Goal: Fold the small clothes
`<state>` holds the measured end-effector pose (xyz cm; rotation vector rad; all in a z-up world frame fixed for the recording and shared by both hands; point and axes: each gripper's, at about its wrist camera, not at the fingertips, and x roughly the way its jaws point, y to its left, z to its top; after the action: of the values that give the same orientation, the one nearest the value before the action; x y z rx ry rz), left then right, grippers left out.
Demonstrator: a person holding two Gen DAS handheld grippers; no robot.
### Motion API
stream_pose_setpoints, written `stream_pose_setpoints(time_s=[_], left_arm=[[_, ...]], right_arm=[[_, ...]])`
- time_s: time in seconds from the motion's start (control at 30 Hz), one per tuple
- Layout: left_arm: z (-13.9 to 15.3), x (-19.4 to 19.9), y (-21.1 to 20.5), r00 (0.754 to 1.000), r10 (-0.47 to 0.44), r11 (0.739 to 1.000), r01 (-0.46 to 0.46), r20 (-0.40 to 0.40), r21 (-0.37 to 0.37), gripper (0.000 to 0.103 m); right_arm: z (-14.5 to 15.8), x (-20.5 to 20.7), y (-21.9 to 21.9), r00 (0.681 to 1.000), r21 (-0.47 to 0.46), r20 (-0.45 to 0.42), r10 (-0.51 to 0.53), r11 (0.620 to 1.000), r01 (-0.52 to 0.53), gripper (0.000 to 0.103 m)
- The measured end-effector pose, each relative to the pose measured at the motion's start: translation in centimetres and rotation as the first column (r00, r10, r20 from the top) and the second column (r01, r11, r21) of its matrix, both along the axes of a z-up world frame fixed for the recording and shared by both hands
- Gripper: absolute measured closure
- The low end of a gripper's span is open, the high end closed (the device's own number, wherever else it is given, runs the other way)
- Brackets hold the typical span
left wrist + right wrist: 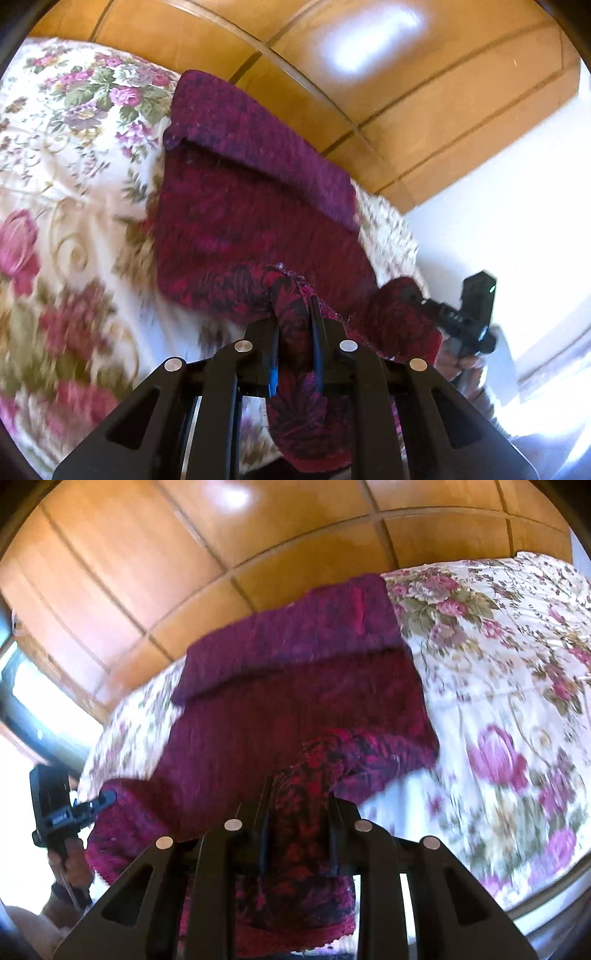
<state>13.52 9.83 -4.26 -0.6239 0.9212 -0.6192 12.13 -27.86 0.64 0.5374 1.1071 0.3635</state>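
Observation:
A dark red and purple knitted garment [251, 206] lies on the floral bedspread [74, 184], its far end folded back over itself. My left gripper [293, 310] is shut on the garment's near edge, which bunches between the fingers and hangs below. My right gripper [299, 797] is shut on the other near corner of the same garment [295, 701]. The right gripper also shows in the left wrist view [461, 314], holding the cloth's other corner. The left gripper shows in the right wrist view [92, 805], also on the cloth. Both views are motion blurred.
A wooden panelled wardrobe [369, 92] stands behind the bed. A bright white wall [517, 221] is at the right of the left wrist view. A window [22, 701] is at the left of the right wrist view. The floral bedspread [517, 701] spreads out beside the garment.

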Motion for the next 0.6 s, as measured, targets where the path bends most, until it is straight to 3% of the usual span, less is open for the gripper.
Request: stream_pose_setpoints(time_s=[0.27,0.37,0.4,0.47,0.53,0.6], left_arm=[[-1.1,7.0,0.5,0.991,0.079,0.993,-0.088,-0.111,-0.078,0.09],[-1.6,9.6,0.5,0.98,0.102,0.988,-0.12,-0.172,-0.095,0.09],[-1.7,10.3,0.7,0.977,0.104,0.986,-0.126,-0.184,-0.109,0.09],[-1.9,11.4,1.3,0.968,0.115,0.976,-0.152,-0.222,-0.158,0.077],[-2.0,11.9,2.2,0.958,0.116,0.952,-0.183,-0.264,-0.246,0.063],[-2.0,12.0,3.3,0.953,0.131,0.928,-0.214,-0.271,-0.304,0.052]], right_arm=[[-3.1,8.1,0.1,0.993,0.017,-0.07,-0.093,0.995,0.095,0.081],[-4.1,9.5,0.2,0.989,0.012,-0.104,-0.103,0.994,0.105,0.075],[-4.3,9.7,0.2,0.989,0.013,-0.106,-0.105,0.994,0.107,0.068],[-4.7,10.7,-0.1,0.988,0.046,-0.11,-0.111,0.992,0.116,0.057],[-5.0,11.3,-0.6,0.985,0.12,-0.124,-0.118,0.984,0.133,0.027],[-4.5,11.5,-1.5,0.984,0.177,-0.088,-0.152,0.97,0.166,0.009]])
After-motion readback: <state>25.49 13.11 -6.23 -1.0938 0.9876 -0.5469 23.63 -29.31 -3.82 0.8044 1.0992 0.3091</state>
